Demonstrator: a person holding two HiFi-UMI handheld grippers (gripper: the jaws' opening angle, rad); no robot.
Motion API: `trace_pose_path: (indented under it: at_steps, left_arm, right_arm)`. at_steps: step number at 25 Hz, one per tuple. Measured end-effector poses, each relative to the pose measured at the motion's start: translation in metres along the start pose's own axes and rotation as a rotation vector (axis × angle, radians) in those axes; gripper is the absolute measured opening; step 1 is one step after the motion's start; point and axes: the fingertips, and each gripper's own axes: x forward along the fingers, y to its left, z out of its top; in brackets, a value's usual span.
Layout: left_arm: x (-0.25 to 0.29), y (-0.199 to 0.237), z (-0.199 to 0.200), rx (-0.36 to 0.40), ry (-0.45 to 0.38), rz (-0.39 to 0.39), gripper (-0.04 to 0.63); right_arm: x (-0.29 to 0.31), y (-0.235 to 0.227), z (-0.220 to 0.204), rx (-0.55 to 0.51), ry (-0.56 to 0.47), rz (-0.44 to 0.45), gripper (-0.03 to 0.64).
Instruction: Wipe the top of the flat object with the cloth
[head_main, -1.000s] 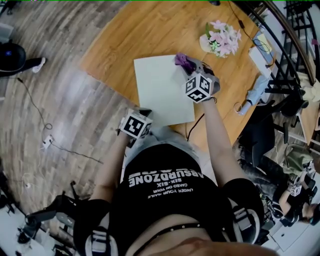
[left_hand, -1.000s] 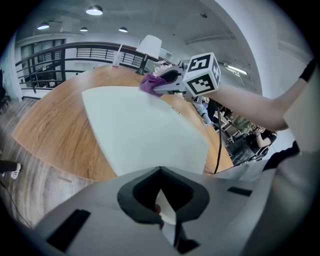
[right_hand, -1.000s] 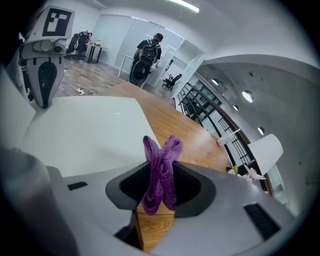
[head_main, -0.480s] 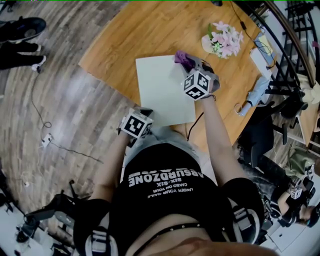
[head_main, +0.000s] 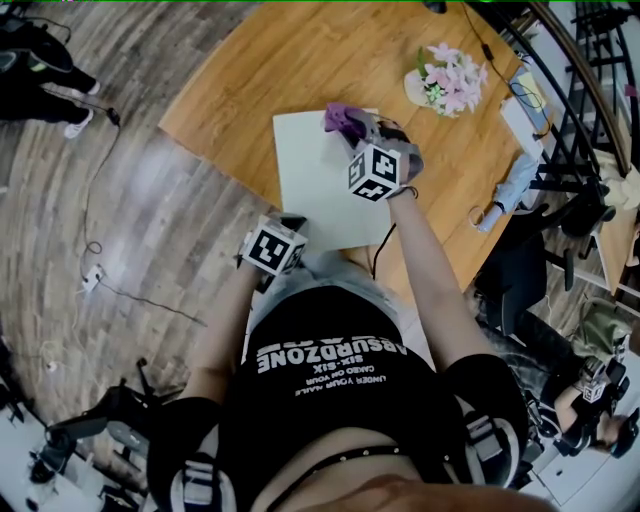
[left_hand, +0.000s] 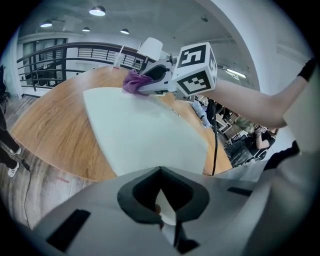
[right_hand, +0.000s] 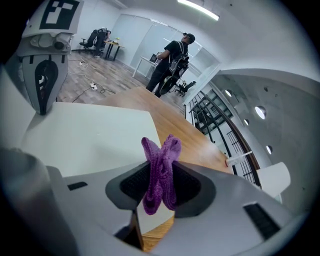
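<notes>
Since one second ago, the right gripper (head_main: 360, 128) has carried the purple cloth (head_main: 343, 117) to the left along the far edge of the flat sheet (head_main: 315, 185). I judge the wiping stroke is under way. The sheet lies at the near edge of the table (head_main: 290, 55).

In the left gripper view, the left gripper (left_hand: 161, 212) has its jaws almost together, and they seem to pinch the sheet's near corner.

In the right gripper view, the jaws are clamped on the cloth, which hangs over the sheet.
</notes>
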Motion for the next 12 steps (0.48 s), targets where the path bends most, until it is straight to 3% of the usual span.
trace_pose_path:
  at_steps: [12]
  left_arm:
    - [0.000, 0.001, -0.002, -0.034, -0.034, -0.009, 0.015]
  right_arm:
    - [-0.003, 0.014, -0.003, -0.042, 0.003, 0.052, 0.138]
